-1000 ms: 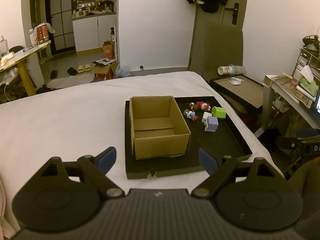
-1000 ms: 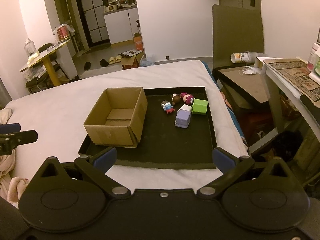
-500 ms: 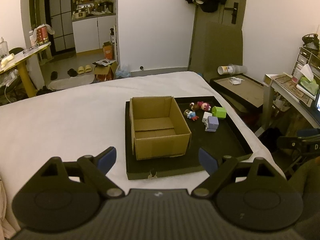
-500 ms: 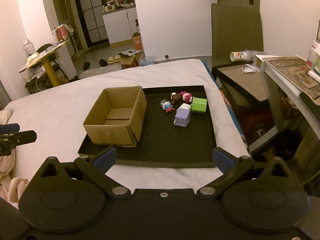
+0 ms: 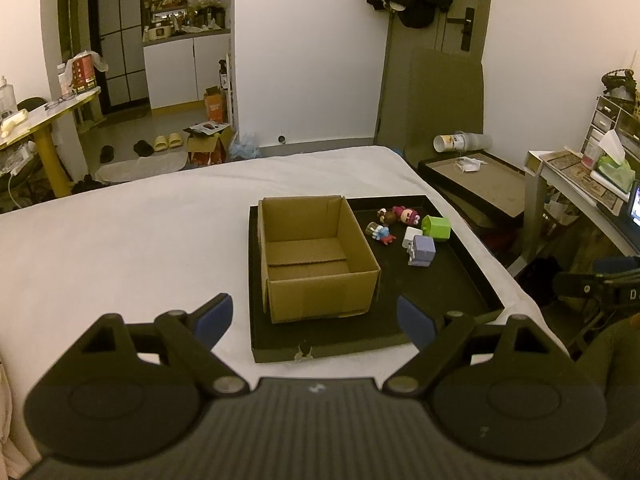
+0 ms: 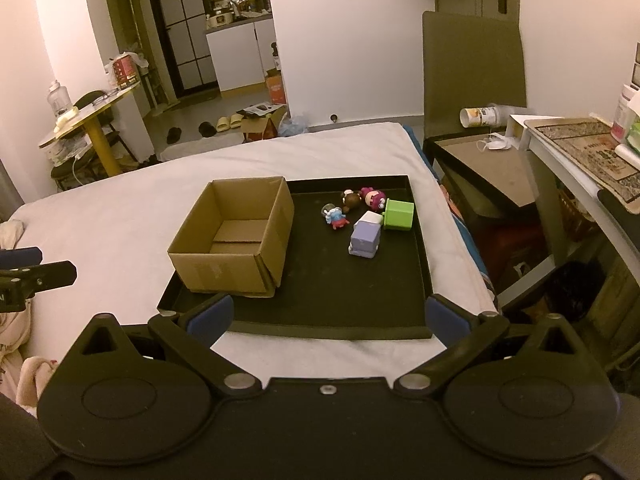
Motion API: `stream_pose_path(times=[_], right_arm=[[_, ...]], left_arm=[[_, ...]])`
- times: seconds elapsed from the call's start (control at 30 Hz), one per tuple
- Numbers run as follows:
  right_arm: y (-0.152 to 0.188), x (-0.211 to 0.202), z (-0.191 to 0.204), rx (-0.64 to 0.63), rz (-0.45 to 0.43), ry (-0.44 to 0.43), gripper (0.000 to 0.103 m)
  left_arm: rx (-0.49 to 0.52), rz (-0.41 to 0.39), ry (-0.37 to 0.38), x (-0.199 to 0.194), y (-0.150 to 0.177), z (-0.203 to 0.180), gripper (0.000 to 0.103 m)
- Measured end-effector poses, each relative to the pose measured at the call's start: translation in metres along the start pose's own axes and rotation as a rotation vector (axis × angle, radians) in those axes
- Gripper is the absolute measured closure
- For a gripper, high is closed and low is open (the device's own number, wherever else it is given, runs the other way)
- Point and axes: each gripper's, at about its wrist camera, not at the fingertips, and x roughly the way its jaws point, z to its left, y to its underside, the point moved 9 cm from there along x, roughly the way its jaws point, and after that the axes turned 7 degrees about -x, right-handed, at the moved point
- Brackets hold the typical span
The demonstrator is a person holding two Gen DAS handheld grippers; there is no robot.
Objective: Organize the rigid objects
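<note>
A white bed (image 5: 132,240) fills most of both views, its left half bare and its right edge falling away beside a low dark platform (image 5: 476,180) and a desk (image 6: 560,160). On the bed, close to that right edge and near the foot, lies a black tray (image 6: 352,320) with a low raised rim. An open cardboard box (image 5: 316,264) stands upright in the tray's left half, its left wall near the tray's left rim and its near wall set back from the near rim, leaving a strip of bare tray in front. The tray's near right quarter is bare black floor. The small rigid toys cluster in the far right corner of the tray: a green block (image 6: 398,215) just beside the right rim, a lavender block (image 6: 365,236) touching a white piece, and nearer the far rim a pink figure (image 6: 373,198), a brown figure (image 6: 352,200) and a small blue and red figure (image 6: 336,218), all apart from the box. The left gripper (image 5: 316,318) hangs over the near edge of the tray, tilted downward, its blue-padded fingers (image 5: 212,316) wide apart with nothing between them. The right gripper (image 6: 328,316) hangs likewise over the tray's near rim, tilted down, its fingers (image 6: 446,316) spread wide and clasping nothing.
</note>
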Motion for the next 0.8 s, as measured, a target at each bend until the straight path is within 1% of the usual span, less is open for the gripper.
stream_pose_path(times=[0.4,0.63,0.8], right_arm=[[-0.003,-0.002,0.001,-0.009,-0.009,0.011,0.000],[-0.006,-0.003,-0.001,-0.012,-0.020,0.010,0.000],[-0.012,-0.001,-0.001,-0.027,-0.036,0.010,0.000]], left_arm=[[0.002,-0.017,0.011,-0.002,-0.003,0.000,0.015],[-0.002,-0.033,-0.007,-0.004,-0.008,0.006,0.015],[-0.005,-0.029,-0.014,-0.001,-0.012,0.011,0.015]])
